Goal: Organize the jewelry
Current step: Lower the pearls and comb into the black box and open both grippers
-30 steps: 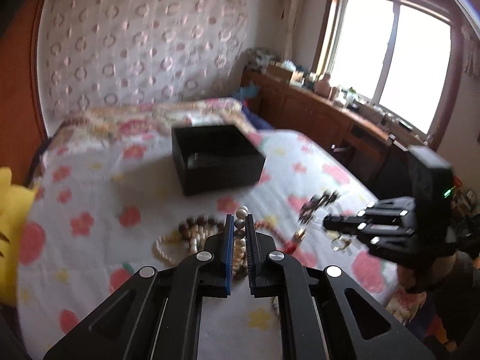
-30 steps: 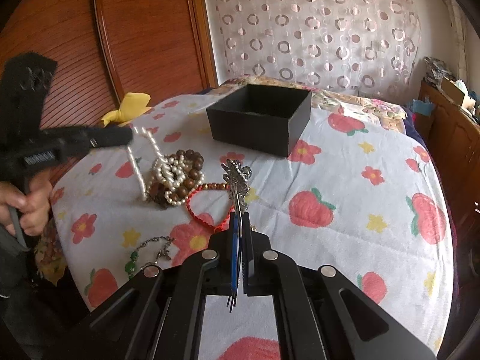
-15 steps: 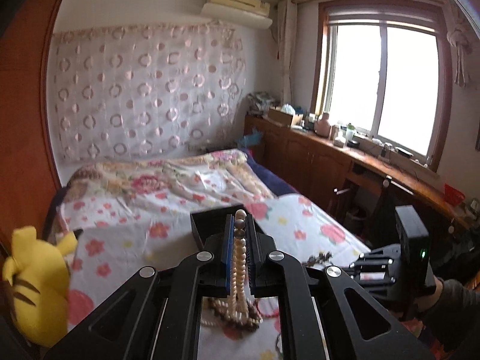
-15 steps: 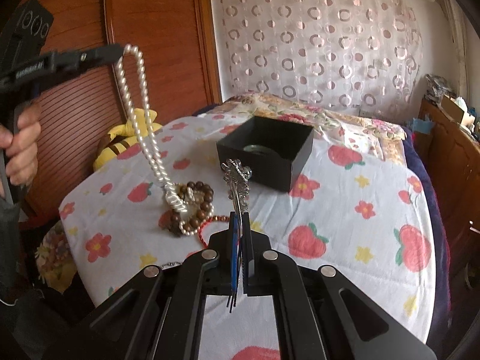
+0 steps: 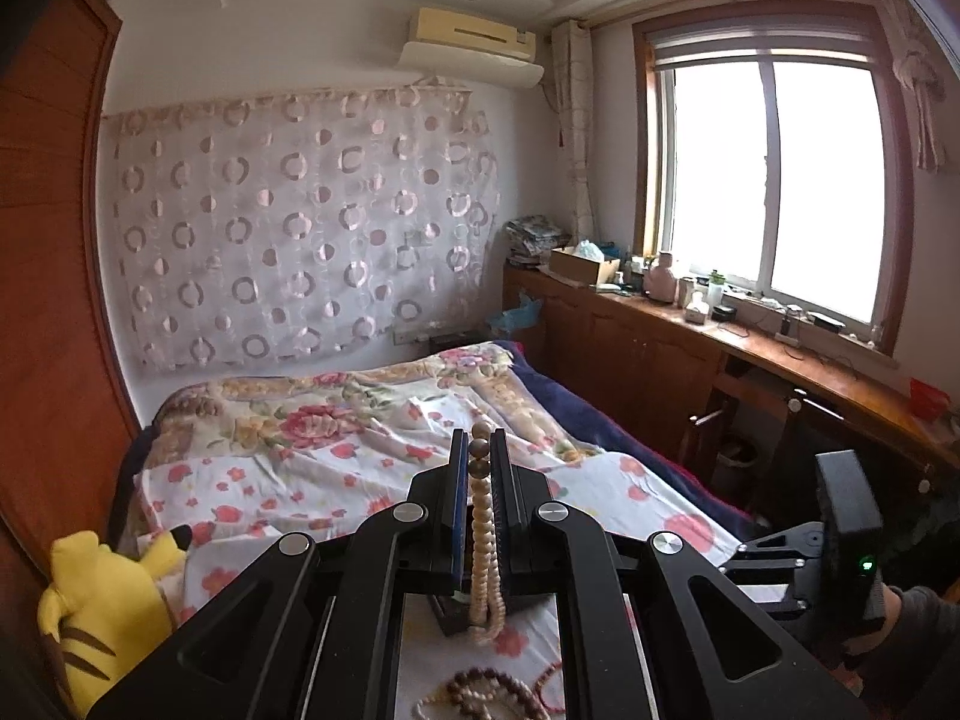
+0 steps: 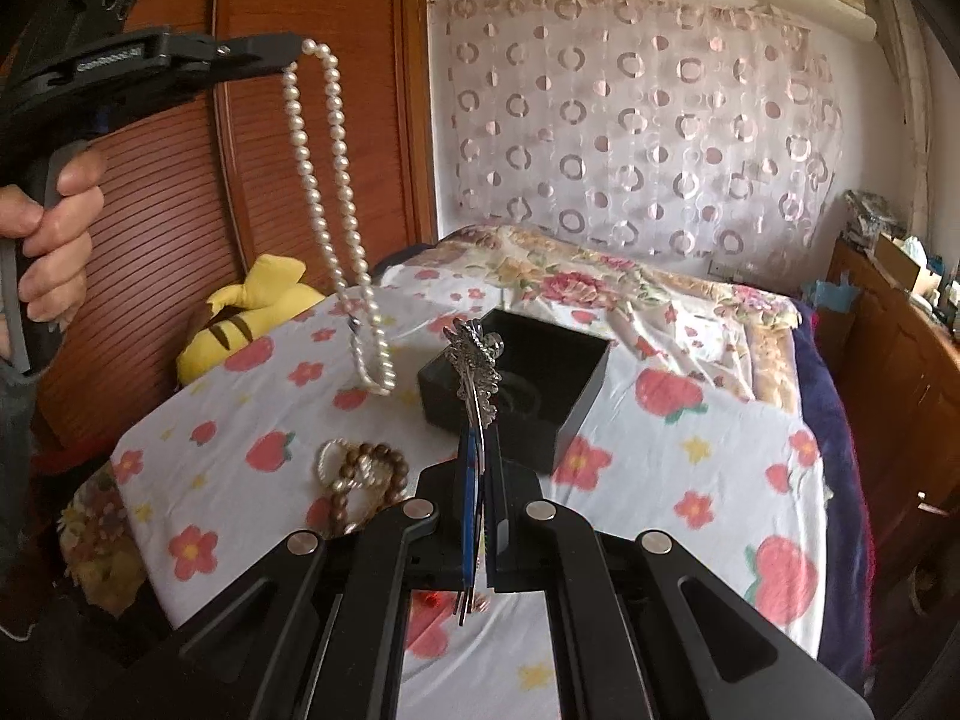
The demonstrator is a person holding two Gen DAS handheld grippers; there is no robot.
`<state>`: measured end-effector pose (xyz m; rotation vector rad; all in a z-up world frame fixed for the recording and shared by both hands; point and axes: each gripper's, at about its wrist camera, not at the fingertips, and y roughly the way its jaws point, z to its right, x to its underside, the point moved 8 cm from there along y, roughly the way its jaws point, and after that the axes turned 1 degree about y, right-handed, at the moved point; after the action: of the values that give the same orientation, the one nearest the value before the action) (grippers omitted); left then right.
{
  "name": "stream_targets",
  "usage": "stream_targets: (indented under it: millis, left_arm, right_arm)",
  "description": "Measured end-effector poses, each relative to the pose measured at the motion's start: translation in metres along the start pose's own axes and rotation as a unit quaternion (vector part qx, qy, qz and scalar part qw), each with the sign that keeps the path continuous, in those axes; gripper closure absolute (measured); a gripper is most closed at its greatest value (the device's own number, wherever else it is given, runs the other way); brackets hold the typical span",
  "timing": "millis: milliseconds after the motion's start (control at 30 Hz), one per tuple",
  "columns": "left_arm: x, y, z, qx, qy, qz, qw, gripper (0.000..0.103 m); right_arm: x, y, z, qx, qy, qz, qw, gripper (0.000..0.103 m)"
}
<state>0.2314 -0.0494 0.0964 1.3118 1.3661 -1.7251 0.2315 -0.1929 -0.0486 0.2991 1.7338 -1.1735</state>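
The pearl necklace (image 6: pixel 336 204) was clamped in the left gripper (image 6: pixel 288 57), hanging free. The silver hairpin (image 6: pixel 477 372) was pinched thinly by the right gripper (image 6: pixel 478 480). It could be dropped beside the black box (image 6: pixel 540 384) ahead if swung.

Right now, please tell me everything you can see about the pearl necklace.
The pearl necklace is a long loop of small, round, glossy white beads. The left gripper, shut on its top, holds it in the air, so it hangs in two strands, clear of the bedsheet, left of the black box. Near the bottom a small dark piece, perhaps a clasp, shows.
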Motion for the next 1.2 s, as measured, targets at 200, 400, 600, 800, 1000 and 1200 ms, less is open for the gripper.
stream_targets:
  millis: [200, 400, 600, 800, 1000, 1200]
  left_arm:
    - [-0.007, 0.045, -0.007, 0.006, 0.001, -0.018, 0.9998, 0.097]
    - [-0.007, 0.091, -0.008, 0.014, 0.009, -0.038, 0.9991, 0.097]
    - [-0.001, 0.127, -0.011, 0.026, 0.011, -0.054, 0.9981, 0.097]
    - [0.017, 0.16, -0.014, 0.034, 0.018, -0.077, 0.9963, 0.097]
    - [0.058, 0.188, -0.032, 0.027, 0.005, -0.112, 0.9933, 0.103]
    - [0.094, 0.197, -0.047, 0.028, -0.011, -0.135, 0.9903, 0.103]
  right_arm:
    - [-0.02, 0.013, 0.018, 0.006, -0.004, 0.006, 1.0, 0.1]
    - [-0.031, 0.037, 0.033, -0.001, 0.001, 0.003, 1.0, 0.1]
    - [-0.036, 0.069, 0.049, -0.015, 0.008, -0.006, 1.0, 0.1]
    - [-0.034, 0.099, 0.059, -0.023, 0.012, -0.019, 0.999, 0.1]
    - [-0.032, 0.127, 0.061, -0.029, 0.01, -0.036, 0.999, 0.1]
    - [-0.033, 0.151, 0.055, -0.032, -0.002, -0.052, 0.998, 0.1]
